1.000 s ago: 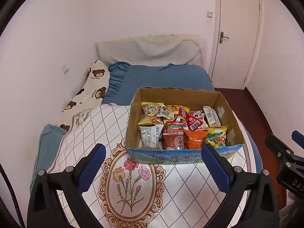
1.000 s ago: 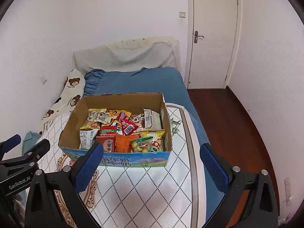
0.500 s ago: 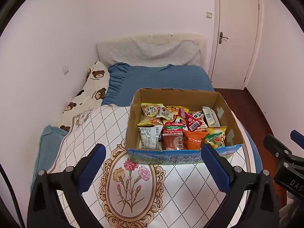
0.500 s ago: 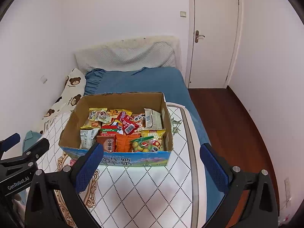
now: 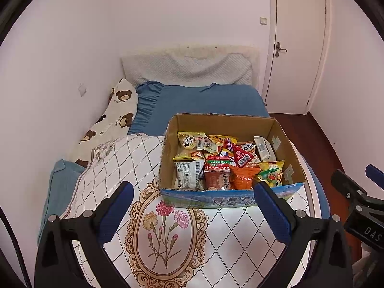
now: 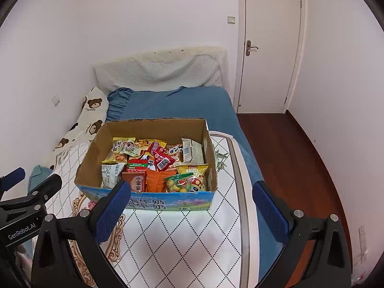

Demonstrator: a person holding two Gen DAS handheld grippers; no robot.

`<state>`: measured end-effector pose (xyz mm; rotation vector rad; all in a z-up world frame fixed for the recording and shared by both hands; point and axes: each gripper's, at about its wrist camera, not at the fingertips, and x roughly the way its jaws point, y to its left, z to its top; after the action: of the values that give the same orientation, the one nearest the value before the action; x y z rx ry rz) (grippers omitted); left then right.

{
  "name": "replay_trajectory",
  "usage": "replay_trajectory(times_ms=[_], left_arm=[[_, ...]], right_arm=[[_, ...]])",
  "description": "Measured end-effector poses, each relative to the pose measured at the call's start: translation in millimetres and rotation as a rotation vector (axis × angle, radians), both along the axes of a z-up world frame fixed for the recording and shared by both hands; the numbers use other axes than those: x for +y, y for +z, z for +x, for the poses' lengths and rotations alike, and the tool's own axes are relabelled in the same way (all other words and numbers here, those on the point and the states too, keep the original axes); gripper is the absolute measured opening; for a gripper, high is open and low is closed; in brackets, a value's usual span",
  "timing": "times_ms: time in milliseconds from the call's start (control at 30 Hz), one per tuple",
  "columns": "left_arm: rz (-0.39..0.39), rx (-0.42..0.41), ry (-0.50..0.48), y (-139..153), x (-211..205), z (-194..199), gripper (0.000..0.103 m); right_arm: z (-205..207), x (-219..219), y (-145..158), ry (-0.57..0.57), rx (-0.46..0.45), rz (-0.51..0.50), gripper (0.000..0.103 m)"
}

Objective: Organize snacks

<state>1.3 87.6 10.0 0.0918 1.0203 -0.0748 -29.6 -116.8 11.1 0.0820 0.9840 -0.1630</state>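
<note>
An open cardboard box (image 5: pixel 168 158) (image 6: pixel 91 158) full of snack packets stands on a white patterned blanket on the bed. Inside lie yellow, red, orange and white packets, among them an orange bag (image 5: pixel 242 177) (image 6: pixel 156 180) and a fruit-candy bag (image 5: pixel 270 174) (image 6: pixel 180 182) near the front wall. My left gripper (image 5: pixel 192 206) is open and empty, held back from the box's front. My right gripper (image 6: pixel 192 204) is open and empty, also short of the box front. Each gripper shows at the edge of the other's view.
The blanket (image 5: pixel 216 240) with a flower emblem (image 5: pixel 165 230) covers the near bed. A blue sheet (image 5: pixel 204 100), a bear-print pillow (image 5: pixel 115 117) and a grey headboard cushion (image 5: pixel 187 67) lie behind. A closed door (image 6: pixel 268 48) and wooden floor (image 6: pixel 288 156) are on the right.
Both views have shifted very slightly; the box sits marginally higher in frame. Both grippers stay open and empty, and nothing in the box has moved.
</note>
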Motion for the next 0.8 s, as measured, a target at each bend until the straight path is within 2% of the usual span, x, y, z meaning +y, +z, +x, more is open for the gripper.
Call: replay_trajectory(times_ms=[800], left_arm=[[-0.001,-0.003,0.004,2.0,0.8,-1.2,0.103]], right_arm=[[0.6,2.5,4.6,0.025,-0.004,0.002,0.103]])
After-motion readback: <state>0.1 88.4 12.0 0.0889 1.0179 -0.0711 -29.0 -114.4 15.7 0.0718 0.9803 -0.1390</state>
